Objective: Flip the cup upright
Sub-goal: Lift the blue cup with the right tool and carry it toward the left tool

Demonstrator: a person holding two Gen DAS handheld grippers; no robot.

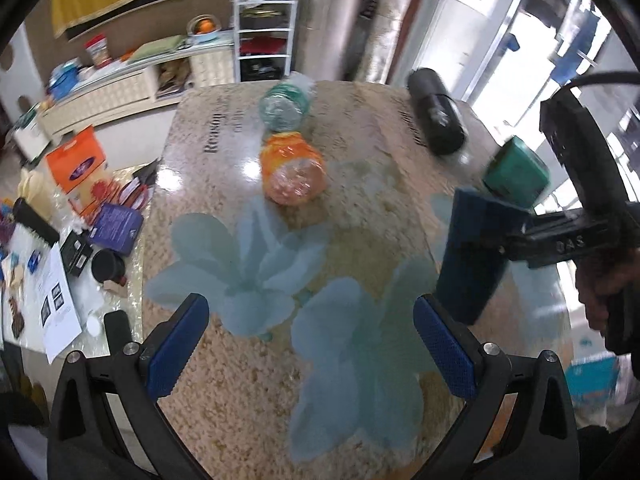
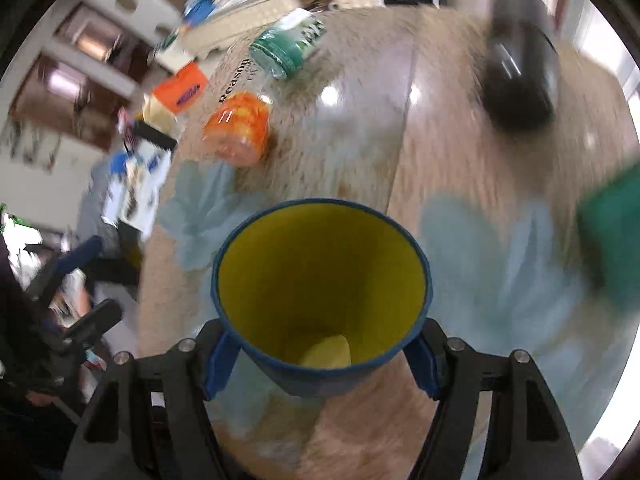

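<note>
In the left wrist view, the left tongs (image 1: 312, 344) hang over the flower-printed bench (image 1: 248, 400) with their blue pads spread wide and nothing between them. Further back near the middle lies an orange jar (image 1: 292, 172) on its side, its base toward the camera, and just behind it a green-labelled bottle (image 1: 286, 106), also lying down. To the right rests a black cylinder (image 1: 438, 112) on its side, and nearer the edge a green block (image 1: 516, 172). At the far right the right tongs (image 1: 480, 224) grip the blue cup (image 1: 468, 256), tilted, with its closed end lowest. The right wrist view shows the same cup (image 2: 320, 276) clamped between the blue pads (image 2: 218, 360), its yellow inside open toward the camera, mouth facing out over the bench, with the jar and bottle up to the left.
</note>
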